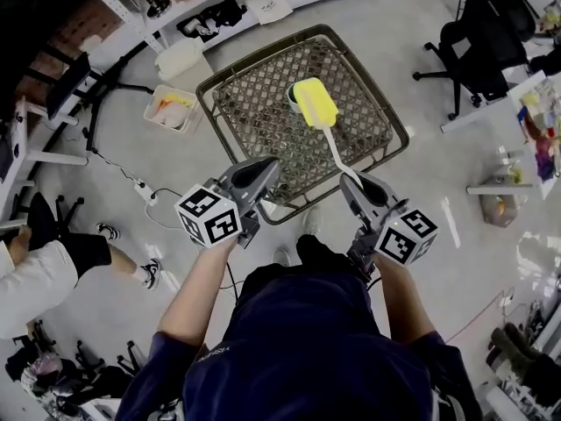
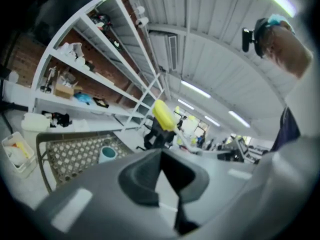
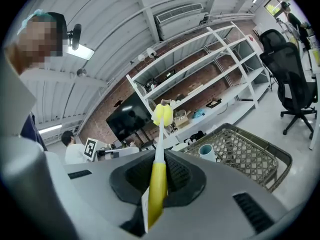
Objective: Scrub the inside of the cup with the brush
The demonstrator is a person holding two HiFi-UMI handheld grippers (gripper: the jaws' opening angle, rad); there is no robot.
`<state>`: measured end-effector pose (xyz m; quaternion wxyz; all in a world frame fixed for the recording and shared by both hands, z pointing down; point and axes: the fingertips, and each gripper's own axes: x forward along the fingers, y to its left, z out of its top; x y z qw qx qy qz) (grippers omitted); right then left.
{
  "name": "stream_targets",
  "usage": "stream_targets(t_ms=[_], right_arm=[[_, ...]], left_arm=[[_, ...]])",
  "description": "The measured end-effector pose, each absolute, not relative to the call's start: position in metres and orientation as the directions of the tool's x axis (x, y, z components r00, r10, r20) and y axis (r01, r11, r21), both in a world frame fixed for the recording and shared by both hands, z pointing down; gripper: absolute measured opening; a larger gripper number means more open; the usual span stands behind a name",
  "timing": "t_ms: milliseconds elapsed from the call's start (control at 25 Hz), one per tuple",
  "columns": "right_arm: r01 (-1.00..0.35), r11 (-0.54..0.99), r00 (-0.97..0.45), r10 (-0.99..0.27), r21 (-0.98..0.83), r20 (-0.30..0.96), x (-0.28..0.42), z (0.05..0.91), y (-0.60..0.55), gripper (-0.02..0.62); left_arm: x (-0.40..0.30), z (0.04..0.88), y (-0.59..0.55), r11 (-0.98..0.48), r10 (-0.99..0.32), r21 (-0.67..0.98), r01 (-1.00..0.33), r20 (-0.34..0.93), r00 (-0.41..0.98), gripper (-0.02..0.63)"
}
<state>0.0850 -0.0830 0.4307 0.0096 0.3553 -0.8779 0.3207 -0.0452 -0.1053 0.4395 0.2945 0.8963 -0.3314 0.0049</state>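
Note:
A teal cup [image 3: 205, 150] stands upright on the low metal lattice table [image 1: 263, 68]; in the head view the brush head hides most of the cup [image 1: 291, 94]. The brush has a yellow sponge head [image 1: 315, 102] and a white stem that runs back into my right gripper [image 1: 354, 182], which is shut on its yellow handle [image 3: 157, 184]. The sponge head hovers over the cup, apart from it. My left gripper [image 1: 263, 172] hangs at the table's near edge, shut with nothing in it. The left gripper view shows the cup [image 2: 107, 154] ahead and the sponge head [image 2: 163, 115] above it.
A white bin [image 1: 172, 109] with loose items sits on the floor left of the table. A power strip and cables [image 1: 143, 189] lie near it. Black office chairs [image 1: 478, 38] stand at the far right, shelving along the back, and a seated person [image 1: 44, 274] at the left.

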Motion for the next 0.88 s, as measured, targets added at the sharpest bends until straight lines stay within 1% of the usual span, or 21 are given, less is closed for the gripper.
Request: stream_targets(t_ms=[120,160,240,560,880], right_arm=[[-0.622,0.541,-0.757,-0.6,-0.565,0.258,0.101,0.441,-0.115,0.031],[-0.619,0.539,-0.76,-0.595,-0.571,0.263,0.107,0.445,-0.124,0.031],[-0.615,0.531,-0.763,-0.585,-0.582,0.273,0.115,0.453,-0.139,0.032],[-0.622,0.5,-0.765,-0.554,-0.603,0.329,0.136,0.488,-0.178,0.031],[-0.651,0.463,-0.743,-0.549,-0.601,0.383,0.138,0.516,-0.198,0.031]], left_arm=[[-0.034,0.455,-0.143,-0.601,-0.609,0.491,-0.631,0.231,0.759,0.005],[-0.031,0.461,-0.153,-0.599,-0.61,0.481,-0.64,0.244,0.754,0.019],[-0.024,0.475,-0.173,-0.598,-0.609,0.461,-0.656,0.271,0.746,0.068],[-0.009,0.558,-0.247,-0.588,-0.597,0.37,-0.719,0.401,0.695,0.217],[-0.008,0.653,-0.293,-0.606,-0.552,0.239,-0.759,0.561,0.617,0.346]])
